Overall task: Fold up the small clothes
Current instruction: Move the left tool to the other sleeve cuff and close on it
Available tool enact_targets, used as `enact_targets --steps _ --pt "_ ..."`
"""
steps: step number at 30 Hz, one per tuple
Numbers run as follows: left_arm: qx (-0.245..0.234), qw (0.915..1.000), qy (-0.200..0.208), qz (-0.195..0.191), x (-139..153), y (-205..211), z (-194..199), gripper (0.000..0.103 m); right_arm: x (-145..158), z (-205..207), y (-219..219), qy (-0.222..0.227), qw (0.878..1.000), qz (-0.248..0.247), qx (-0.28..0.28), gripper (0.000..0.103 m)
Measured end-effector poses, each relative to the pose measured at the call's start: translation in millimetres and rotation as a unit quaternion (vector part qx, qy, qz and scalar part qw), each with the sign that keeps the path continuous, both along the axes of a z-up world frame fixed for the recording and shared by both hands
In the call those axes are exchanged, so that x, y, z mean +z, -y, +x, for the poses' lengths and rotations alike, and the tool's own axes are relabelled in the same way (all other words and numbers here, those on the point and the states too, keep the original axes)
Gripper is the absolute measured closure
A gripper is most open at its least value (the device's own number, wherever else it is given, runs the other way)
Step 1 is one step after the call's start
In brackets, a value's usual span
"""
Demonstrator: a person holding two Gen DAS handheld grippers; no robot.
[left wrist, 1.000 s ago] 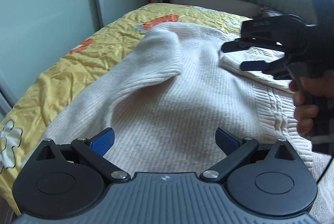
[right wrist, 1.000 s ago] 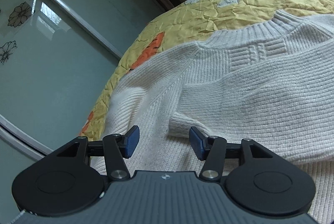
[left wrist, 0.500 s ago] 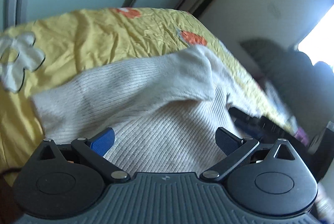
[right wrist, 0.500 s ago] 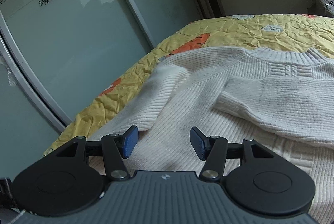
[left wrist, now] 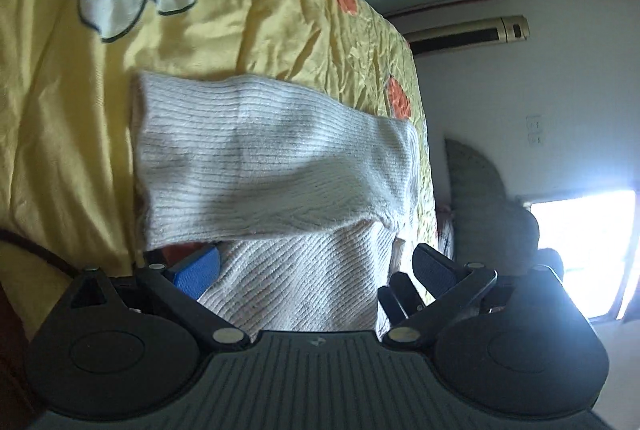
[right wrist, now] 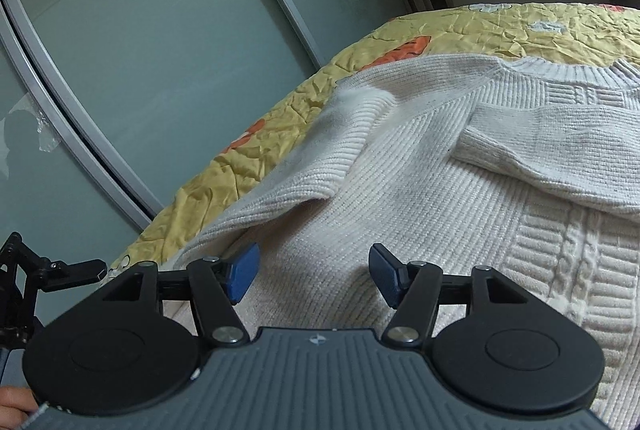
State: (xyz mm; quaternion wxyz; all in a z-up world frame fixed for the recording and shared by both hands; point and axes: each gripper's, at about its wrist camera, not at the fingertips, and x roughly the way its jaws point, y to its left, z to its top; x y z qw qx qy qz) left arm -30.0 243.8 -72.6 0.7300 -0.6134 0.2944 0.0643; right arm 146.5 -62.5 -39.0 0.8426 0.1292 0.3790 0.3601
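A cream knitted sweater [right wrist: 420, 197] lies on a yellow flowered bedspread [right wrist: 500, 29]. One sleeve [right wrist: 560, 149] is folded across its chest; the other sleeve [right wrist: 304, 181] lies along the bed's left side. In the left wrist view that sleeve [left wrist: 260, 157] fills the middle, over the sweater's body [left wrist: 304, 282]. My left gripper [left wrist: 316, 270] is open, its fingers straddling the sweater's lower edge. My right gripper [right wrist: 314, 272] is open and empty, low over the hem. Part of the left gripper [right wrist: 60, 270] shows at the right wrist view's left edge.
Frosted sliding wardrobe doors [right wrist: 140, 69] run along the bed's left side. A padded headboard [left wrist: 480, 197] and a bright window [left wrist: 580, 250] stand beyond the bed. An air conditioner [left wrist: 468, 33] hangs on the wall.
My left gripper has swung down and rolled sideways to the sweater's lower left edge by the sleeve. My right gripper has drawn back from the folded sleeve toward the hem. Both stayed open.
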Motion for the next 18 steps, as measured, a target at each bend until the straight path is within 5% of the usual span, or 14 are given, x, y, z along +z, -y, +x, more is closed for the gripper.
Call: enact_targets --steps 11,18 --pt "0.093 0.9935 0.009 -0.066 -19.7 -14.3 -6.4 0.0 -2.9 -0.3 8.5 -0.007 1.0 0.006 -0.017 0.032" --pt "0.066 0.9924 0.017 0.103 4.8 -20.1 14.1 0.001 -2.0 -2.6 11.7 -0.004 1.0 0.007 -0.015 0.028"
